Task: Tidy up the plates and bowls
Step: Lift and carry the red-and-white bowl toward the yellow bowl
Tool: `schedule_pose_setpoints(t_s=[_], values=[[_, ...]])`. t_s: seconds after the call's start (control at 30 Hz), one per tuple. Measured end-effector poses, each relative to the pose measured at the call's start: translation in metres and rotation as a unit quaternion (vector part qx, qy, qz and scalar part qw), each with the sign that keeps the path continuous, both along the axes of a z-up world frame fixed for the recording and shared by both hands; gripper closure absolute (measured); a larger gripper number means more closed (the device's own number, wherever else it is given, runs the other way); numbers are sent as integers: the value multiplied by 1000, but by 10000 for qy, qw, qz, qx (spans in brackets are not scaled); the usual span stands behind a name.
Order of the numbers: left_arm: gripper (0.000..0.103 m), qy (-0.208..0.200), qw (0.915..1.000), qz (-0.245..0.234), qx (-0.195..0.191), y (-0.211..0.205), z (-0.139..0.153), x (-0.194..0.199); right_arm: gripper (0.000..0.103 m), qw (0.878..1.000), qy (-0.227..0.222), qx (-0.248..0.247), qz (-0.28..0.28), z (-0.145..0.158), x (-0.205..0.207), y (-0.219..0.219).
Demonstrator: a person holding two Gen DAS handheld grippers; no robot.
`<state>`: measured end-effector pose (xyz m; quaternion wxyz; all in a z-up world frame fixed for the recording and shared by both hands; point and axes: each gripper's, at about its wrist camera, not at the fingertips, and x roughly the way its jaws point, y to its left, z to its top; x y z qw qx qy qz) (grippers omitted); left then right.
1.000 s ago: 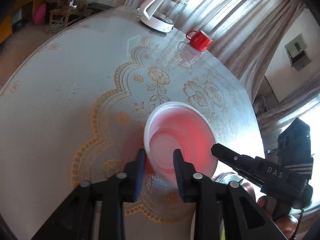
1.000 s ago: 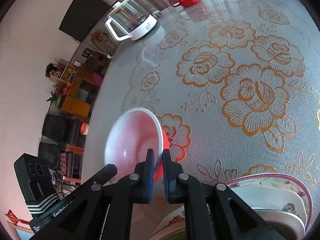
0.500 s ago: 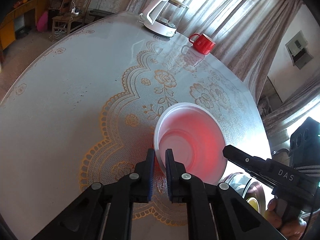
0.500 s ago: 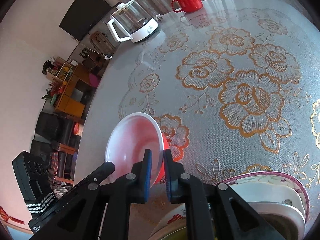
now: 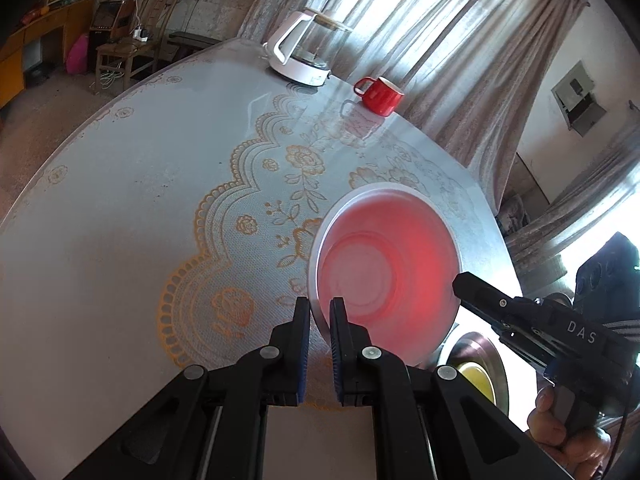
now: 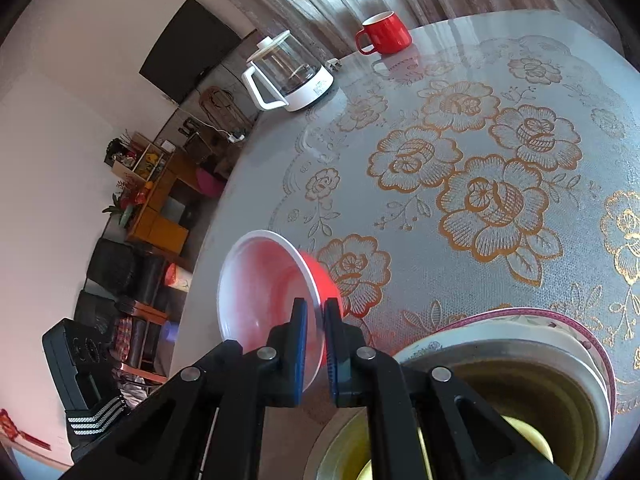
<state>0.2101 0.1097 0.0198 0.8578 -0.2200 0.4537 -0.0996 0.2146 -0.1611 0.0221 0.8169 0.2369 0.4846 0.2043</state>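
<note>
A bowl (image 5: pixel 388 268), white inside and red outside, hangs tilted just above the floral tablecloth, gripped from two sides. My left gripper (image 5: pixel 319 320) is shut on its near rim. My right gripper (image 6: pixel 316 320) is shut on the opposite rim of the bowl (image 6: pixel 260 292), and it reaches in from the right in the left wrist view, right gripper (image 5: pixel 460 282). A stack stands just right of the bowl: a pink-rimmed plate (image 6: pixel 580 320) under a white plate and a steel bowl (image 6: pixel 520 360) with something yellow inside. The steel bowl (image 5: pixel 480 360) peeks out beneath the held bowl.
A glass kettle on a white base (image 5: pixel 304 56) and a red mug (image 5: pixel 380 94) stand at the table's far edge; the right wrist view shows the kettle (image 6: pixel 288 76) and mug (image 6: pixel 384 32) too. The round table (image 5: pixel 120 200) drops off at left. Chairs and cabinets stand beyond.
My left gripper's jaws closed onto the bowl's near rim. Both grippers then rose and drew back with the bowl, which left the table and now sits closer to the stack.
</note>
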Motion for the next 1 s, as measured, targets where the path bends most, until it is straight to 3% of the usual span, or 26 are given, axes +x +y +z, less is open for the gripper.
schedule_pose_setpoints(t_s=[0.53,1.0], values=[[94,-430,9988,-235,-98,-15,31,-37,95,9989,-398,188,-151,23,-48,-24],[94,-619,9962,-570,-218,-31,40,-60,95,9983,-549,96,-155,28,-80,-39]])
